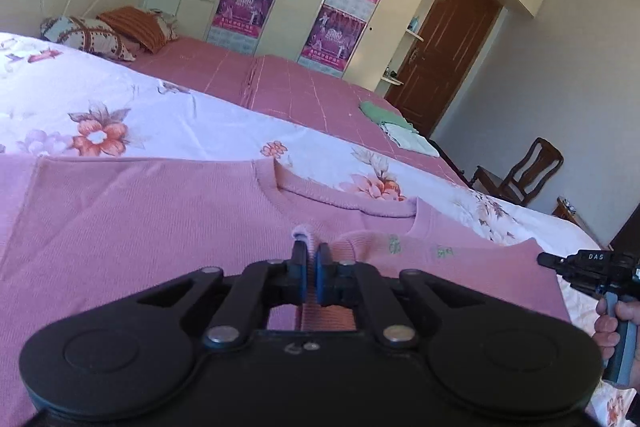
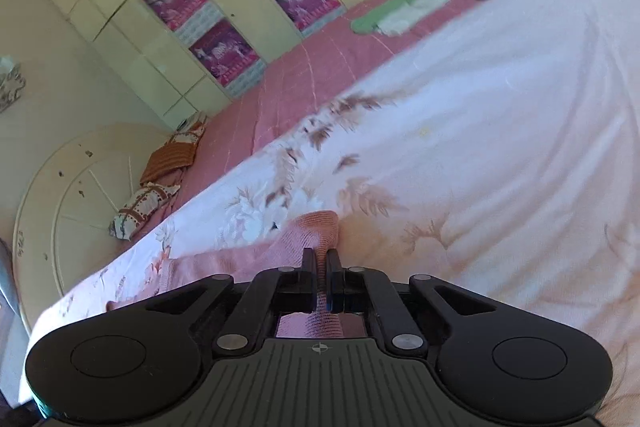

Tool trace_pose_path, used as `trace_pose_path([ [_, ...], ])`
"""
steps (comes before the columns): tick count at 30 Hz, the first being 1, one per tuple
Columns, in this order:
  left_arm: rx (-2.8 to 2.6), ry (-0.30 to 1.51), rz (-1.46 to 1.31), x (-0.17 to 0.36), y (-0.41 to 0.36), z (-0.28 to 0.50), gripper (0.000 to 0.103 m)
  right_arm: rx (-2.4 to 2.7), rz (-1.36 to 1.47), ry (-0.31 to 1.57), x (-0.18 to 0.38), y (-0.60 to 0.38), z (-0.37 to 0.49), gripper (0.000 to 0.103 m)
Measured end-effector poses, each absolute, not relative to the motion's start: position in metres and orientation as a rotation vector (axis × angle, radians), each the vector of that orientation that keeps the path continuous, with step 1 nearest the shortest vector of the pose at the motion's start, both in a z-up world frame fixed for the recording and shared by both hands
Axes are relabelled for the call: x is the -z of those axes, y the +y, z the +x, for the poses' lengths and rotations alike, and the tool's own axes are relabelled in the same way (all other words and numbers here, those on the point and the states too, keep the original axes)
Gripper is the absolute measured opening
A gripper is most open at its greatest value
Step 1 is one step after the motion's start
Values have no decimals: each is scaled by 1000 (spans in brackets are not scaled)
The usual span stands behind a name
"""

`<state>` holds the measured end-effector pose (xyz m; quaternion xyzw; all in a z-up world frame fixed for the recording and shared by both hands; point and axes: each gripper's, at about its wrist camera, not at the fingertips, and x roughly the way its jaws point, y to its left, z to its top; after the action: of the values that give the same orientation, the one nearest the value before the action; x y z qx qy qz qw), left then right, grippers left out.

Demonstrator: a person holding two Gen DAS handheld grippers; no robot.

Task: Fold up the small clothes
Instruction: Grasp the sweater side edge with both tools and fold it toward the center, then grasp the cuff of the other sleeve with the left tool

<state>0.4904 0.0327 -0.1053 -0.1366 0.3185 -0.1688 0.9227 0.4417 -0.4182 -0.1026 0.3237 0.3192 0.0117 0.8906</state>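
Two grips: our left gripper [image 1: 308, 259] and right gripper [image 2: 320, 267] each pinch a fold of the pink top [image 1: 140, 227].
Top: near us on the flowered sheet [image 1: 120, 107], partly folded.
Far right: we see folded clothes [image 1: 400, 131] already stacked.

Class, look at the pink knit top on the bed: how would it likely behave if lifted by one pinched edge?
The pink knit top would probably droop limply, since its fabric bunches between the left gripper's jaws. It looks light, lying flat on the floral sheet. The ribbed knit seems unlikely to slip.
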Motion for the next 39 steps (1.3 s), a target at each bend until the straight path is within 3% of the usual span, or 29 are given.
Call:
trace_pose_path([
  [6, 313, 750, -221, 121, 23, 504, 5, -7, 444, 730, 113, -402, 452, 3],
  [7, 302, 752, -218, 118, 24, 504, 13, 7, 461, 730, 109, -404, 452, 4],
  [11, 285, 626, -141, 93, 20, 487, 23, 3, 418, 602, 81, -406, 437, 5],
  [15, 373, 743, -47, 109, -23, 503, 47, -33, 364, 697, 89, -399, 465, 5],
  [16, 364, 741, -11, 117, -30, 504, 46, -24, 337, 783, 100, -396, 476, 5],
  [19, 371, 699, -27, 104, -30, 489, 46, -4, 296, 792, 97, -393, 467, 5],
  [24, 389, 629, -84, 94, -24, 441, 47, -106, 239, 666, 65, -374, 379, 5],
  [27, 372, 717, -42, 120, -32, 439, 47, -136, 208, 710, 79, -355, 342, 5],
  [30, 354, 684, 5, 120, -38, 434, 48, -115, 157, 741, 102, -338, 332, 5],
  [32, 343, 680, -19, 113, -30, 426, 52, -78, 155, 759, 97, -332, 338, 5],
  [33, 334, 674, -24, 113, -23, 421, 58, -52, 177, 732, 91, -332, 336, 5],
  [35, 331, 696, 15, 119, -11, 412, 59, -46, 218, 649, 85, -332, 325, 5],
  [39, 290, 656, -37, 103, 43, 380, 65, -27, 166, 786, 94, -326, 330, 5],
])
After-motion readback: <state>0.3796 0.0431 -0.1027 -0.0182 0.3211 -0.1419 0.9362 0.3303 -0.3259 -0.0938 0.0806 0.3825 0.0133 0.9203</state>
